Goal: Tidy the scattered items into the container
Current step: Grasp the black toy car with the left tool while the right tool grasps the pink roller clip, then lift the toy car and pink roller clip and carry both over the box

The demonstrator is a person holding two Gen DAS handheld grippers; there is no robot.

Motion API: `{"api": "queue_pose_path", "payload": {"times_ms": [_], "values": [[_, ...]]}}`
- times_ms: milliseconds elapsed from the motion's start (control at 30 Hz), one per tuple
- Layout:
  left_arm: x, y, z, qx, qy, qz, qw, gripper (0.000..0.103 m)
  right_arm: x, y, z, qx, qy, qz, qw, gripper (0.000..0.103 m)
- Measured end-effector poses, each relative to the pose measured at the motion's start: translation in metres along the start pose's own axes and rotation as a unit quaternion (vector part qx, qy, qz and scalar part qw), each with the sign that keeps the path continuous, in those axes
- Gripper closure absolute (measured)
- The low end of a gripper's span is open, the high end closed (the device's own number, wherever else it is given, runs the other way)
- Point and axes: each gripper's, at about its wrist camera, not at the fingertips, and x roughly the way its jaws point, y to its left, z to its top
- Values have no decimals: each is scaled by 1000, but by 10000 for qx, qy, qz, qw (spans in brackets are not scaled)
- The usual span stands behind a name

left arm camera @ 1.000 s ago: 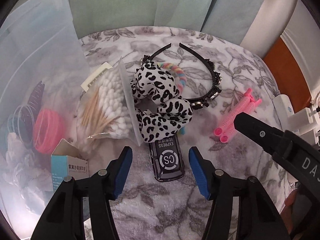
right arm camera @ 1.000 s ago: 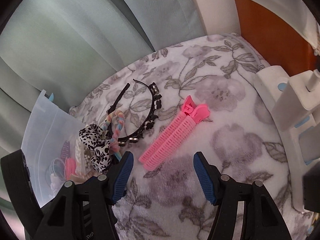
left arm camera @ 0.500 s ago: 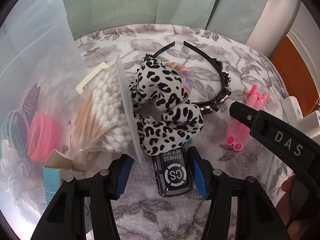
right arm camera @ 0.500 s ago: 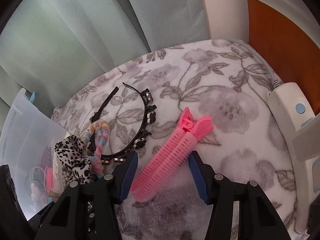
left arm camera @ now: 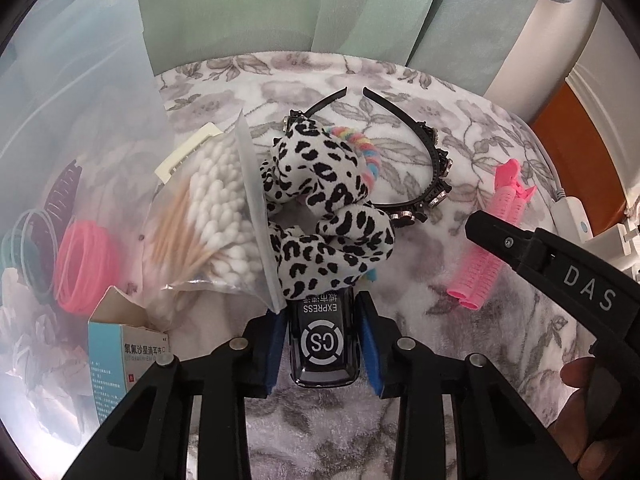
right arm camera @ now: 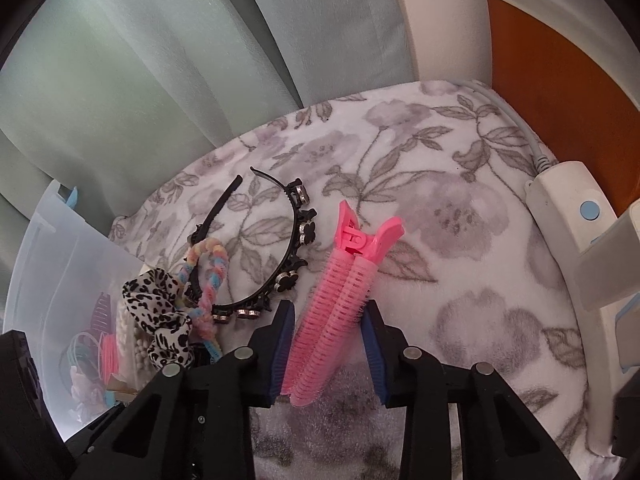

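My left gripper (left arm camera: 323,340) is shut on a small black toy car (left arm camera: 323,340) marked "CS EXPRESS" that lies on the floral blanket (left arm camera: 320,432). A leopard-print scrunchie (left arm camera: 324,216) lies over the car's front. My right gripper (right arm camera: 326,354) is shut on a pink hair roller clip (right arm camera: 340,308), also seen in the left wrist view (left arm camera: 488,252). A black jewelled headband (right arm camera: 280,256) and a pastel braided tie (right arm camera: 208,276) lie to its left. The clear plastic container (left arm camera: 60,160) stands at the left.
A bag of cotton swabs (left arm camera: 208,216) leans at the container's side. The container holds pink bands (left arm camera: 84,268), a purple claw clip (left arm camera: 60,200) and a blue-and-white box (left arm camera: 128,360). A white power strip (right arm camera: 576,216) lies along the right edge. Green curtains (right arm camera: 160,60) hang behind.
Both grippers have moved forward and closed: the left one onto the toy car, the right one onto the pink roller clip.
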Motion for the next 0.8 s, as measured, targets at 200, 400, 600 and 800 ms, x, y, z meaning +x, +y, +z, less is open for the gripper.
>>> {"api": "queue_pose_path", "payload": {"times_ms": [200, 400, 600, 800], "values": [[-6, 3, -5, -29, 62, -19, 10000, 68, -18, 4, -6, 43, -74, 67, 9999, 71], [-22, 5, -12, -31, 5, -29, 10000, 68, -32, 5, -13, 122, -114, 151, 9997, 71], [-42, 9, -17, -34, -101, -45, 9999, 68, -60, 10, -16, 158, -309, 293, 9990, 72], [-68, 7, -25, -21, -306, -100, 9995, 68, -93, 16, -19, 223, -484, 350, 9980, 72]]}}
